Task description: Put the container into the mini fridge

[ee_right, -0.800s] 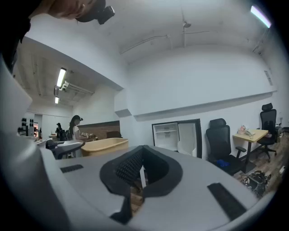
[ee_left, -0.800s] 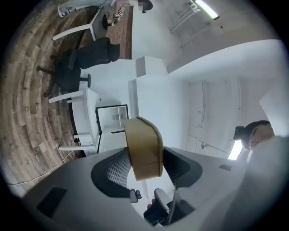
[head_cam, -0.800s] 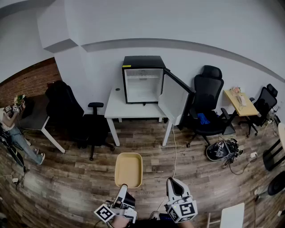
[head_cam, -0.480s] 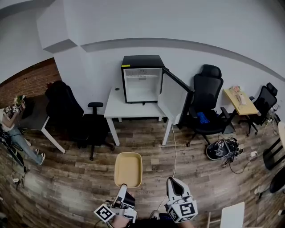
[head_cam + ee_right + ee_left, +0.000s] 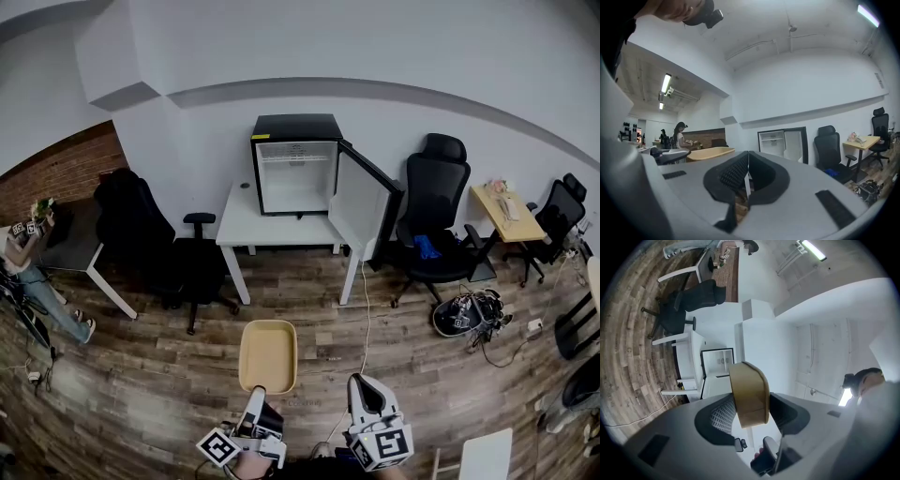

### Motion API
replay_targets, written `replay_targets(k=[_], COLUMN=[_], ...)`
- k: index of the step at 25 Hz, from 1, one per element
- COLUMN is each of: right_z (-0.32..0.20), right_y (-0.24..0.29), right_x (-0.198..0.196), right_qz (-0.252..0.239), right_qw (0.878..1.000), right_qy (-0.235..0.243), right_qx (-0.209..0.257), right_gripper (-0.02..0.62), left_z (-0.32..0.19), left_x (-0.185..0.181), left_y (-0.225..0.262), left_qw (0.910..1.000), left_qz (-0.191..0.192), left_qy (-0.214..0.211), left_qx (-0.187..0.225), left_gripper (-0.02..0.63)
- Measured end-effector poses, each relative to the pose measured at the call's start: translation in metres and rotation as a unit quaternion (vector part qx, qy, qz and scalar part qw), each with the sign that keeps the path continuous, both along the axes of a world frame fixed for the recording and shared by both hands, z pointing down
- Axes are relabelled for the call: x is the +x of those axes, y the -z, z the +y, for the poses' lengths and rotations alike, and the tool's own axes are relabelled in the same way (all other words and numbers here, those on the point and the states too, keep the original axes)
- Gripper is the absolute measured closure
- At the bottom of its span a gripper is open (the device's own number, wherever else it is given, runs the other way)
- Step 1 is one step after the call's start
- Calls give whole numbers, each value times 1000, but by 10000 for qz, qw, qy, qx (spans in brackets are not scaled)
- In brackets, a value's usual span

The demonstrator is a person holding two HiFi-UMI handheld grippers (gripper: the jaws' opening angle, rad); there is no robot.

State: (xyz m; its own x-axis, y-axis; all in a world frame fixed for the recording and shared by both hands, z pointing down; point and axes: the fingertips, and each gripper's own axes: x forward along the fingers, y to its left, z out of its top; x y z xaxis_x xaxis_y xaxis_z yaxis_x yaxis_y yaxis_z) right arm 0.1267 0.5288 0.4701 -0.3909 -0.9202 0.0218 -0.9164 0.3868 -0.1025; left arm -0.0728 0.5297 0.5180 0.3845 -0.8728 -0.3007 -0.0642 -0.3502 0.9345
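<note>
A white table (image 5: 272, 232) bears the mini fridge (image 5: 292, 165), its door (image 5: 362, 201) swung wide to three o'clock. The tan container (image 5: 267, 356) hangs above the wood floor, well apart from the fridge and at six o'clock of it. The left gripper (image 5: 255, 397), at the container's six o'clock, has its jaws spread wide and clamped on the near end wall. The right gripper (image 5: 365, 384), at the container's four o'clock, is clenched tight on nothing and touches nothing.

Matt tan container (image 5: 268, 354) (probably plastic), wood-plank floor (image 5: 141, 380)
</note>
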Motion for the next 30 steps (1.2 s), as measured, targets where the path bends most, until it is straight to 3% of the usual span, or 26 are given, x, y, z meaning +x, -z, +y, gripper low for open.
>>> replay_targets(k=[7, 15, 21, 30], right_z=[-6, -38, -94, -229], right_y=[-2, -10, -20, -8], right_x=[28, 38, 33, -13], right_qz=[32, 82, 164, 243], right_qw=[9998, 9994, 9996, 9997], right_qy=[196, 311, 217, 56], right_qx=[-13, -81, -103, -21], right_gripper=[580, 580, 580, 580], left_z=[-5, -33, -96, -248], left_x=[31, 37, 32, -1], left_y=[1, -4, -18, -3], left_qw=[9999, 9994, 9995, 9998], left_qz=[21, 59, 101, 156], left_qy=[167, 337, 234, -74], left_qx=[-3, -101, -168, 20], left_gripper=[380, 380, 380, 380])
